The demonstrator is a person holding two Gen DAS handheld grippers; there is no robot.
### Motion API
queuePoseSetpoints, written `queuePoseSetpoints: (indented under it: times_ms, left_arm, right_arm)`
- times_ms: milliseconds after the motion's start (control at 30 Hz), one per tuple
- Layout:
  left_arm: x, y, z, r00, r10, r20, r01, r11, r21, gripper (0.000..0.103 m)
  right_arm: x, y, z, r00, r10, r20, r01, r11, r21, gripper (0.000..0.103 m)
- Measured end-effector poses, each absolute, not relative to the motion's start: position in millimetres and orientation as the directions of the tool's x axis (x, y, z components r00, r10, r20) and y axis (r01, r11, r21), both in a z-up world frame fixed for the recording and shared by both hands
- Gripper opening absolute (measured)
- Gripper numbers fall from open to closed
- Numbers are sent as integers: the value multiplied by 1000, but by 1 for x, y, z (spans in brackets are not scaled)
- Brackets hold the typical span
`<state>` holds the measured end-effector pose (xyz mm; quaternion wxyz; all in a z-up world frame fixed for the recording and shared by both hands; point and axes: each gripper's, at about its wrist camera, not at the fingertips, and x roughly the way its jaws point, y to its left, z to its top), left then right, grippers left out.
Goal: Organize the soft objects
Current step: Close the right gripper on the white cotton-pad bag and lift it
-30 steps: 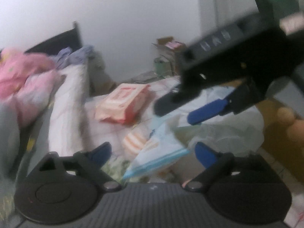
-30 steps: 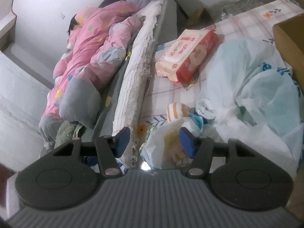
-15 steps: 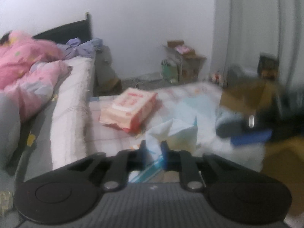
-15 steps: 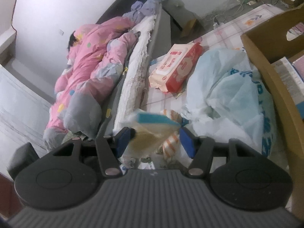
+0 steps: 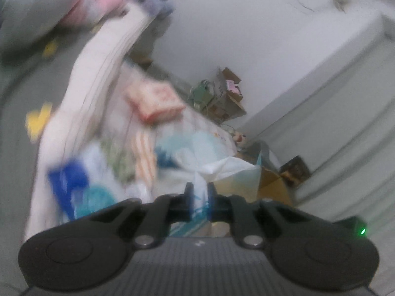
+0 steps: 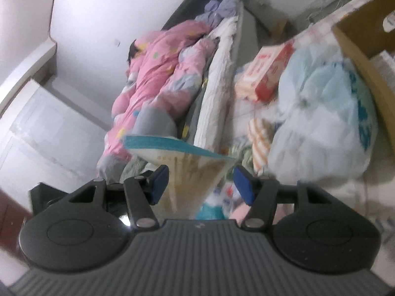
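Bedroom tilted – left claw (image 5: 199,194) now pinching bag (image 5: 229,170)

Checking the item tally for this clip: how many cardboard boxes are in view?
2 at least. An open cardboard box stands at the right edge beside the big pale blue bag; another box sits in the far clutter by the wall. Blur may hide more.

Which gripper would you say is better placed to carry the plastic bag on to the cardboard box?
Probably the left gripper: its jaws are already shut on the plastic bag. The right gripper stands open around the bag's teal-edged end without pinching it.
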<state>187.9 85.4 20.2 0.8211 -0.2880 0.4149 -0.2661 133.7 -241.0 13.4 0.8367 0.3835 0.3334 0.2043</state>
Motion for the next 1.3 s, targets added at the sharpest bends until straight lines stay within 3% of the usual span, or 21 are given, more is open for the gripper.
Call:
queuePoseSetpoints:
  times_ms: [167,233,333,367,467,633,867,967,1033,1133,1233,1300]
  left_arm:
    - [177,92,-23,504,-659,-558,107,688,-717,11]
    - [171,93,-25,530,-634,-563,125,715,-687,11]
    - [158,86,-15,575,-603,-553,220,765,-605,11]
    - [151,80,-10,596,-582,-553,266,793,-548,12]
    - [129,54,-1,652,-519,-553,400,855,-330,14]
    - [109,21,-10,674,-464,-575,504,858,-100,16]
    - [90,0,-17,705,-418,-573,557,826,83,17]
    - [86,-5,-19,691,-421,-587,578,810,99,17]
    - [85,-7,-20,677,-434,-594,592,801,89,18]
    - [82,-13,-24,659,-442,-609,609,788,87,21]
    - [83,-12,-26,618,-466,-634,627,778,39,24]
    - [83,-6,-25,587,-485,-648,635,772,-2,26]
  right_arm:
    - [127,-215,-10,632,619,-467,-69,644,762,56]
    - [130,-209,-20,629,601,-493,-49,663,747,38]
    - [140,-210,-37,616,626,-479,-32,627,778,25]
    - [143,-209,-40,616,630,-473,-31,619,785,25]
    - [150,-208,-44,622,630,-465,-42,620,784,25]
    - [161,-213,-62,598,615,-514,33,622,782,27]
    - [147,-237,-50,627,583,-517,56,628,776,28]
    - [139,-245,-41,613,648,-453,31,553,833,32]
    - [139,-240,-36,587,680,-440,11,537,844,52]
    - [142,-224,-30,568,665,-486,-16,598,801,65]
    - [148,-217,-36,571,612,-547,0,667,745,65]
    - [154,-216,-46,562,574,-596,33,704,709,55]
